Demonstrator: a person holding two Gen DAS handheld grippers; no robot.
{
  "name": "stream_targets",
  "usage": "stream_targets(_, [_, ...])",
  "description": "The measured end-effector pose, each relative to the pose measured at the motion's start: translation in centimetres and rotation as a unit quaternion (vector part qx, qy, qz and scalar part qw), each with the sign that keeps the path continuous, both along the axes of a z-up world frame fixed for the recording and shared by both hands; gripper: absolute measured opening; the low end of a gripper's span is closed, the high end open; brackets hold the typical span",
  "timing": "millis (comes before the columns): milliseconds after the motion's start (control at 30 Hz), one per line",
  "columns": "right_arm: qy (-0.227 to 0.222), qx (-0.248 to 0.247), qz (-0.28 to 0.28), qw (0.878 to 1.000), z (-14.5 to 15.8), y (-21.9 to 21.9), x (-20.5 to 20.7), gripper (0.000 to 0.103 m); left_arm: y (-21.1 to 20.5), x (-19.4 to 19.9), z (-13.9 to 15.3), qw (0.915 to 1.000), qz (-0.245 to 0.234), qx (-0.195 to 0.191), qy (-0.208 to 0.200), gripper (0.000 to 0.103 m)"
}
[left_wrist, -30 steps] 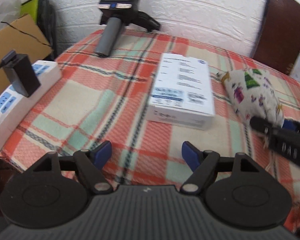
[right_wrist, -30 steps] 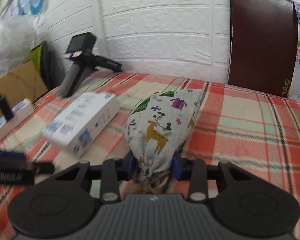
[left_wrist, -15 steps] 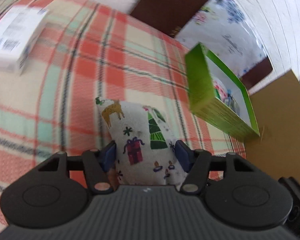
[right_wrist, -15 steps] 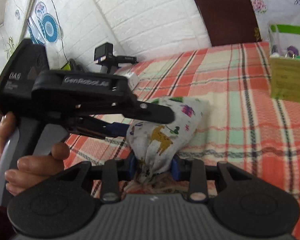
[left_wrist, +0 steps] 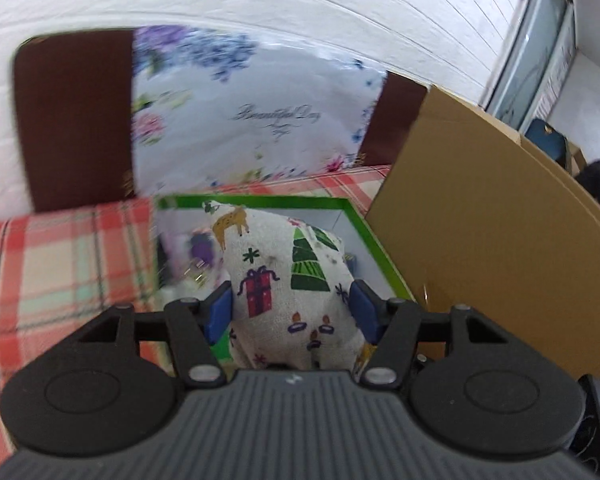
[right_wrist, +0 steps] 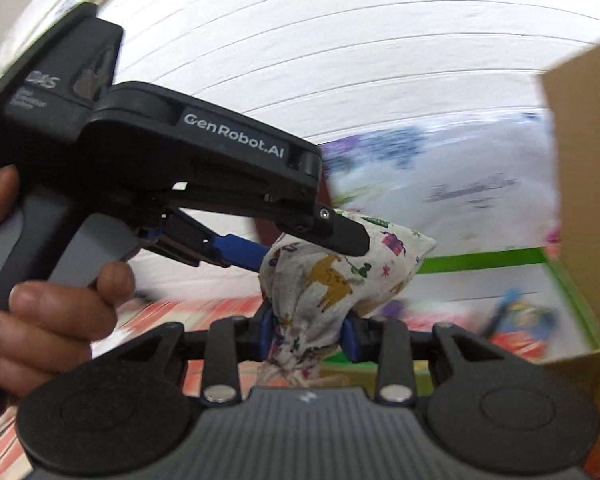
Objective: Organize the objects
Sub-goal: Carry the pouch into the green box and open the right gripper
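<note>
Above the green box, the printed cloth pouch hangs clamped by both tools: the left hand-held gripper pinches its body, the right hand-held gripper its gathered neck. It looks nearly delivered; lowering and release remain. Things already inside the box are blurred, and a cardboard sheet hides its far side.

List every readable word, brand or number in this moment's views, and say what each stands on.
"GenRobot.AI": side of the left tool, seen in the right wrist view.
"DAS": rear housing of the same tool, partly blurred; the small lines under it are unreadable.
Cursive script on the floral cloth: seems to start "Beautiful", too blurred to confirm.
Nothing readable on the pouch or green box.
</note>
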State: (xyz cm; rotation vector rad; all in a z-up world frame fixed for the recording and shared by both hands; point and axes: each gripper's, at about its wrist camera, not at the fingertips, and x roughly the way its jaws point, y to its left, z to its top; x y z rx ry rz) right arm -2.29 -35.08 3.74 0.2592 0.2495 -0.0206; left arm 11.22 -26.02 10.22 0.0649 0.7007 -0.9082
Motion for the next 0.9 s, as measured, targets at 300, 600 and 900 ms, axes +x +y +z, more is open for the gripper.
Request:
stream_targets(300, [0.078,-0.006,-0.148,0.986,-4.5,-8.0,6.2,0.052,-3.7,-0.1,-3.3,0.98,0.099,0.13,-0.114,0.073])
stream_targets(600, [0.03,0.01,-0.151,0.988,-3.9,-4.6,-0.3,0.054,0.8,-1.8,-4.7,0.962,0.159,0.189,-0.118,0.077])
stream_targets(900, [0.032,0.017,-0.08,0.996,-1.3,0.5,-2.9,0.054,7.7,-4.0,-4.9,0.9579,0.199,0.182,-0.099,0.077])
